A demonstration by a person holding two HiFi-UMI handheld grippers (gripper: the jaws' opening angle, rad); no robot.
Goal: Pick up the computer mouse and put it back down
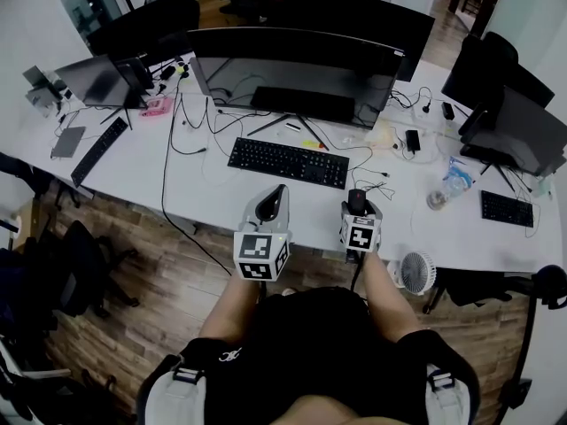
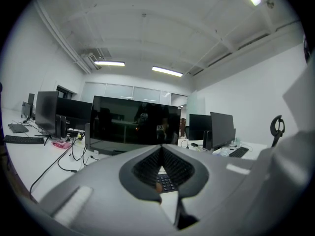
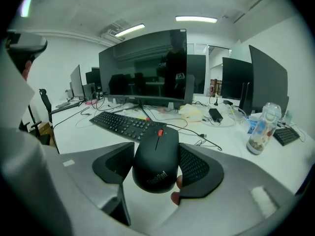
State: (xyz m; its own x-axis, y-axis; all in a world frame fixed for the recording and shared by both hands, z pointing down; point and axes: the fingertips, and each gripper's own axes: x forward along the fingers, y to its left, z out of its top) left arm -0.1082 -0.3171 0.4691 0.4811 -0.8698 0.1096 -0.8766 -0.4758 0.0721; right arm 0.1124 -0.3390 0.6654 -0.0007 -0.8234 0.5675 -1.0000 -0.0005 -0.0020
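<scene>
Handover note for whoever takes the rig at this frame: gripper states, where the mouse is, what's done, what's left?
Right gripper: shut on the black mouse, over the desk's front edge, near the keyboard.
Left gripper: shut, empty, held beside it.
Done: mouse gripped; whether it has cleared the desk is unclear.
Left: lift if needed, set the mouse on the desk, open the jaws.

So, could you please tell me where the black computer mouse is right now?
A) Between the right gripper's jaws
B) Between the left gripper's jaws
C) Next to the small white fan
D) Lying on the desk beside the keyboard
A: the right gripper view shows the black computer mouse clamped between the two jaws of the right gripper, while the left gripper has its jaws together on nothing.
</scene>
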